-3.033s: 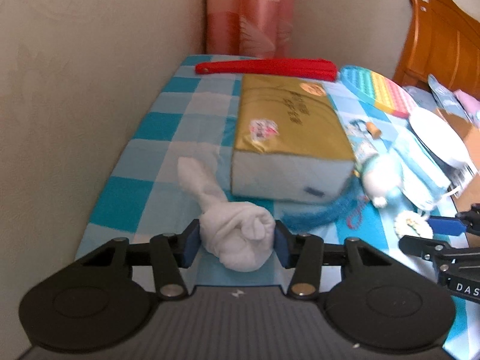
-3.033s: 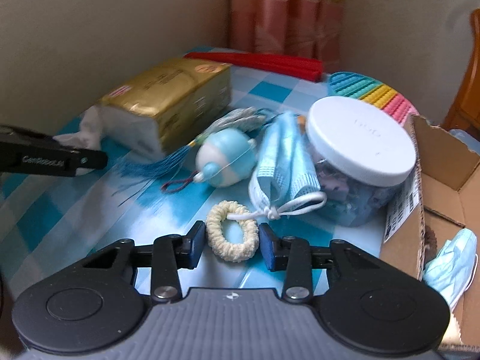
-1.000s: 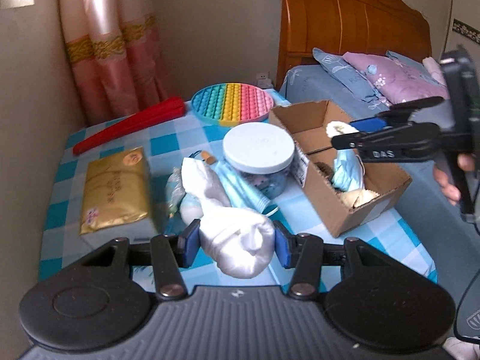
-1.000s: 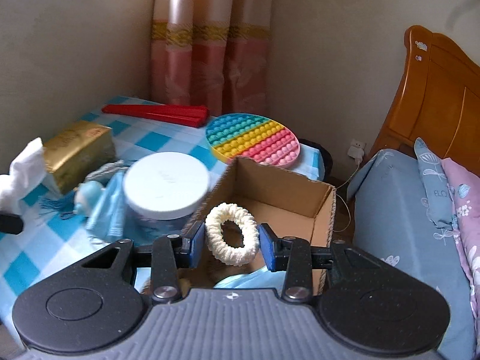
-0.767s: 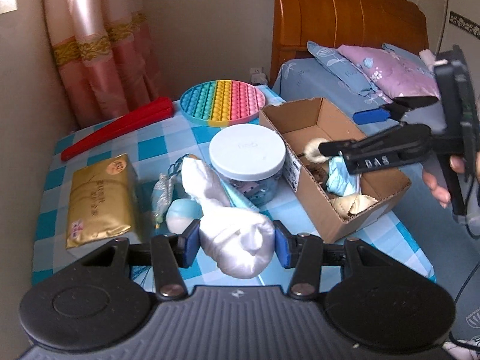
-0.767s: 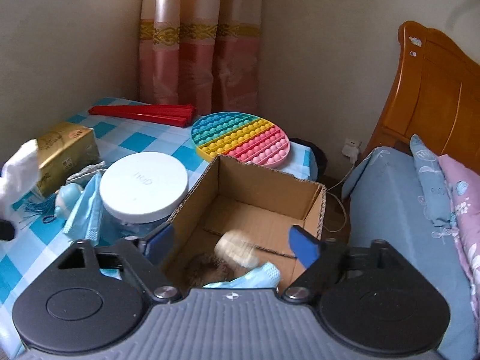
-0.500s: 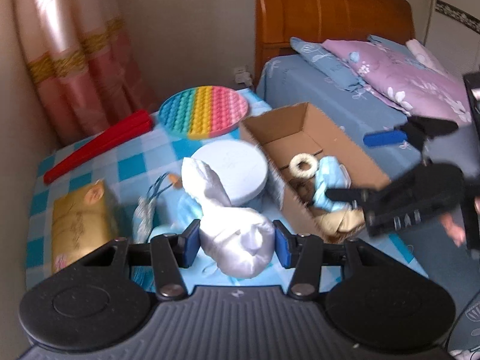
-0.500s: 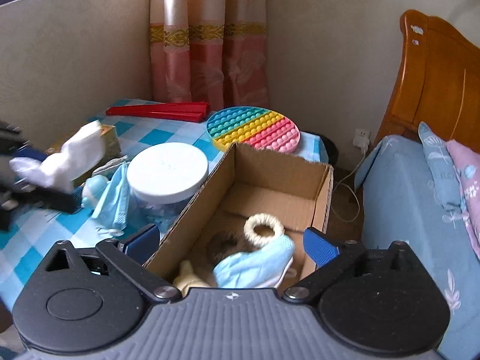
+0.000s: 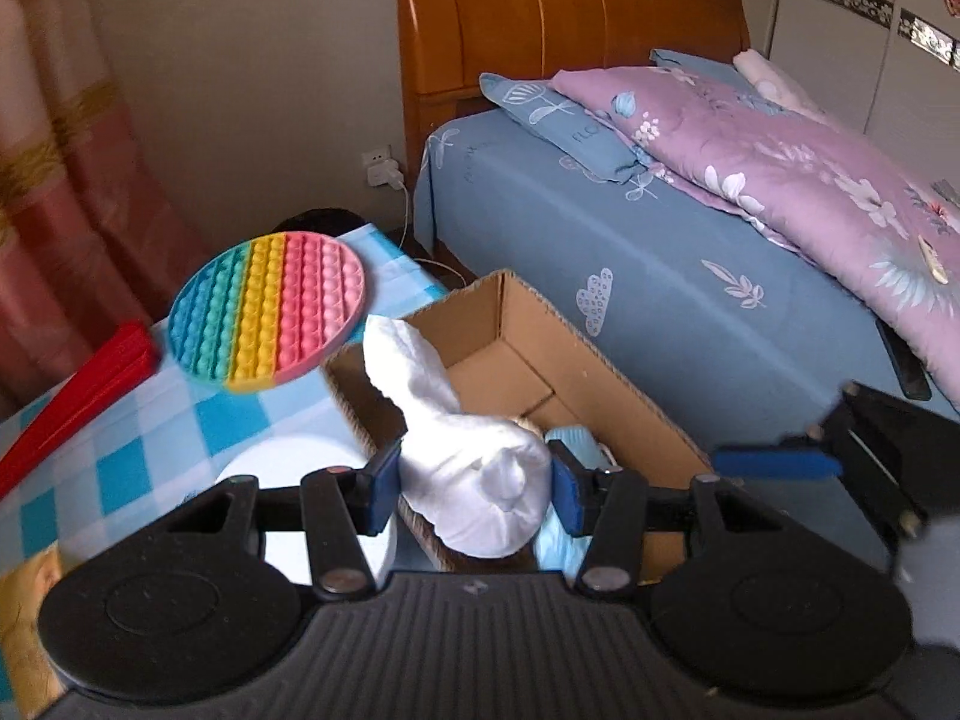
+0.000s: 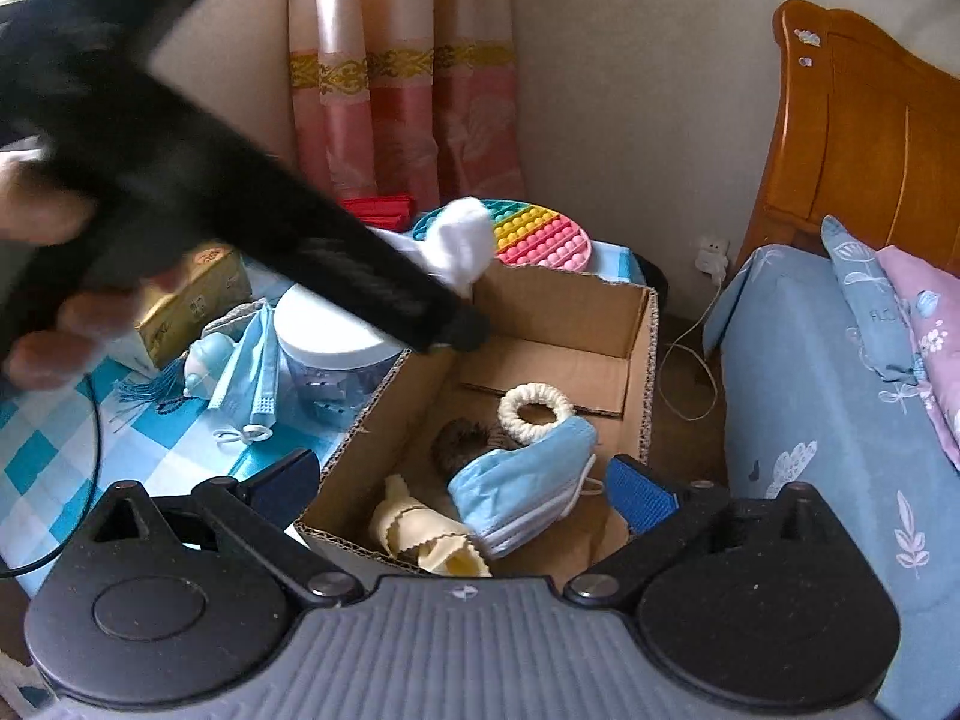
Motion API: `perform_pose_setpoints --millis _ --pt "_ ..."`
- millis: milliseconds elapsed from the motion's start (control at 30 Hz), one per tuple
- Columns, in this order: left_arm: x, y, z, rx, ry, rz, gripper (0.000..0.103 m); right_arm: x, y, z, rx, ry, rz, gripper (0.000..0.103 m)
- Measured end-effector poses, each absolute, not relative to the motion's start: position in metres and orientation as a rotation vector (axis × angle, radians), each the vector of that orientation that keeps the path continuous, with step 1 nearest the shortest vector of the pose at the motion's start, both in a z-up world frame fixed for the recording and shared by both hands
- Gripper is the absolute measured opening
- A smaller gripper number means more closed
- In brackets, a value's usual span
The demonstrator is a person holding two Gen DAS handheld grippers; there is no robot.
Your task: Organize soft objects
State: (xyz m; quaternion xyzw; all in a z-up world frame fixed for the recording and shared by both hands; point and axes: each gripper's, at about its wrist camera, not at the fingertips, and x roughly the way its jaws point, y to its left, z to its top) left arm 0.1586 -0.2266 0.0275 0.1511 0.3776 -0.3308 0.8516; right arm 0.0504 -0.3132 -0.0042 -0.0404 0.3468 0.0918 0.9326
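So this was the drop-off step for the left side imo. The left gripper [image 9: 474,483] had its jaws pinched on a white rolled cloth [image 9: 474,474], a towel or sock, can't tell which, and the bundle filled the gap between the blue pads w/ its loose tail sticking up toward the middle of the frame. In the left wrist view the cloth hung right over the near wall of the cardboard box [image 9: 600,384], so basically above the box's edge and not inside yet. From the right wrist view the same cloth [image 10: 459,243] showed just above the far left corner of the box [image 10: 642,360], w/ the left tool a blurry black streak across the upper left of the frame. The right gripper [image 10: 462,489] had its jaws spread wide w/ nothing between them, parked at the bottom of the frame over the box's near side. Already lying in the box: a cream scrunchie [image 10: 536,413], a blue face mask [image 10: 522,492], a pale yellow cloth [image 10: 420,534] and some dark fuzzy thing [image 10: 459,444] that was too small to ID. Still out on the checked tablecloth [image 10: 36,468] at the left: another blue mask [image 10: 252,372], a white-lidded jar [image 10: 330,324], a gold tissue pack [image 10: 192,294] and the rainbow pop-it mat [image 9: 270,309]. Next move prob called for the left side to get further in over the open middle of the box and then let the jaws go, bc dropping right there risked the cloth catching on the wall and flopping outside. After that the mask on the table looked like the obvious next grab.
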Motion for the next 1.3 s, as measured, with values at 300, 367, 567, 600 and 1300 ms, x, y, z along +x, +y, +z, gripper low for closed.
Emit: perform_pose_setpoints --millis 300,367,567,600,1300 --pt "0.173 -0.234 0.022 0.327 0.758 -0.624 0.089 0.049 -0.314 -0.007 -0.049 0.727 0.2 0.103" --pt "0.17 -0.228 0.023 0.323 0.759 -0.625 0.091 0.048 -0.312 -0.005 -0.046 0.727 0.201 0.103" --pt "0.153 -0.209 0.03 0.317 0.752 -0.596 0.097 0.044 -0.306 -0.001 -0.044 0.727 0.19 0.103" --pt "0.15 -0.204 0.031 0.306 0.755 -0.592 0.097 0.043 -0.304 -0.001 -0.044 0.727 0.188 0.103" --pt "0.07 -0.068 0.019 0.186 0.721 -0.236 0.098 0.025 -0.247 0.017 -0.106 0.708 0.242 0.103"
